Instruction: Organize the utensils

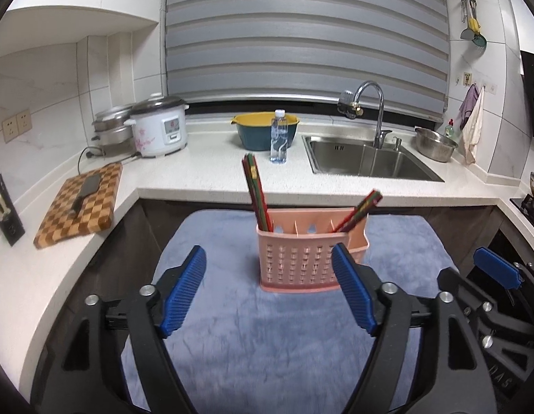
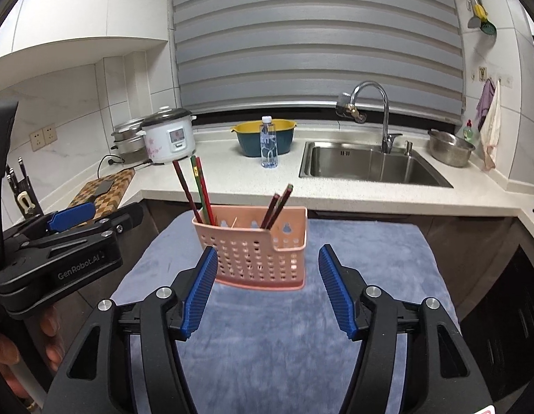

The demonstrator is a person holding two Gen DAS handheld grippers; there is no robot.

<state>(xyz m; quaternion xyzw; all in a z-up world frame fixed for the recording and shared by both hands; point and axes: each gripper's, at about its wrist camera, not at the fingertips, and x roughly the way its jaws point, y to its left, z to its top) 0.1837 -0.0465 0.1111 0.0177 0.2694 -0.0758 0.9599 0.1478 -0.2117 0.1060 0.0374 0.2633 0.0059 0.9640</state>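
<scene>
A kitchen is shown, walled in white tile [image 1: 52, 110], with a window covered by a grey striped blind [image 1: 301, 34]. A pale speckled surface [image 1: 211, 169] is wrapped along the left and back walls, and a steel sink [image 1: 370, 158] with a curved chrome faucet [image 1: 374, 103] is set into it. Dark cabinet fronts [image 2: 474, 241] are seen beneath, and white upper cabinets [image 2: 77, 10] are hung at the left.
</scene>
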